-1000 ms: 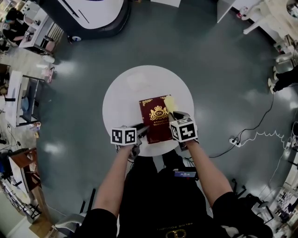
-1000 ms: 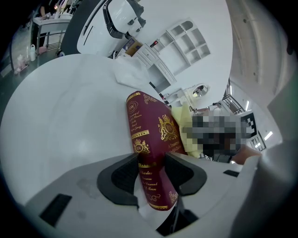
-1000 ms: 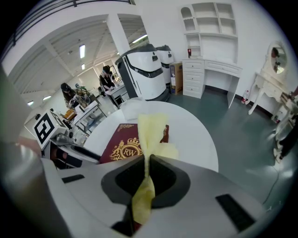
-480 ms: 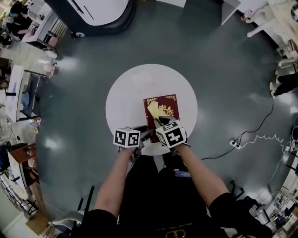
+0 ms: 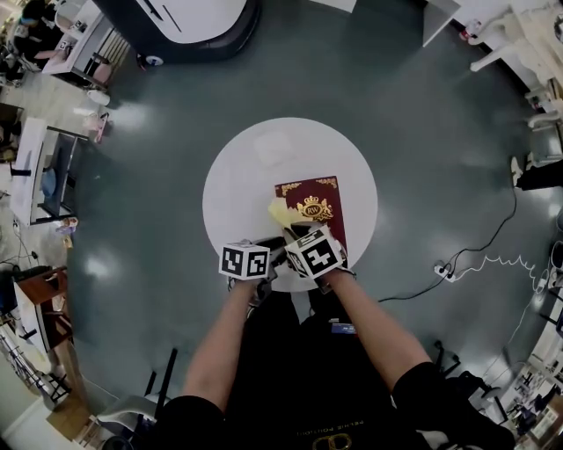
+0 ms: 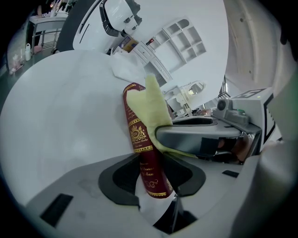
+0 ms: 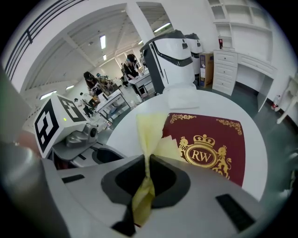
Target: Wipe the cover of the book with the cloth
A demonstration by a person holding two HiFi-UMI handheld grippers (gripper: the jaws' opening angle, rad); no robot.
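The right gripper is pinching the yellow cloth over the book's near-left cover, and the rest is stretching away rightward. The left gripper, jaws just closing, is clamping the book's near corner.

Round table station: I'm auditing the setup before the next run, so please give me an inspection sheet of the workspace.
Surface: round white table.
Job's things: dark red book lying flat, cover up, near the table's front edge; yellow cloth draped over its left part.
Clutter: a white folded thing on the table's far side.
Grippers: left gripper jaws have just been closing, with the book's near corner filling the gap between them; right gripper shut on the cloth.
Cables: a cable and power strip on the floor at right.
Surroundings: grey floor; white machine beyond the table; desks at left.
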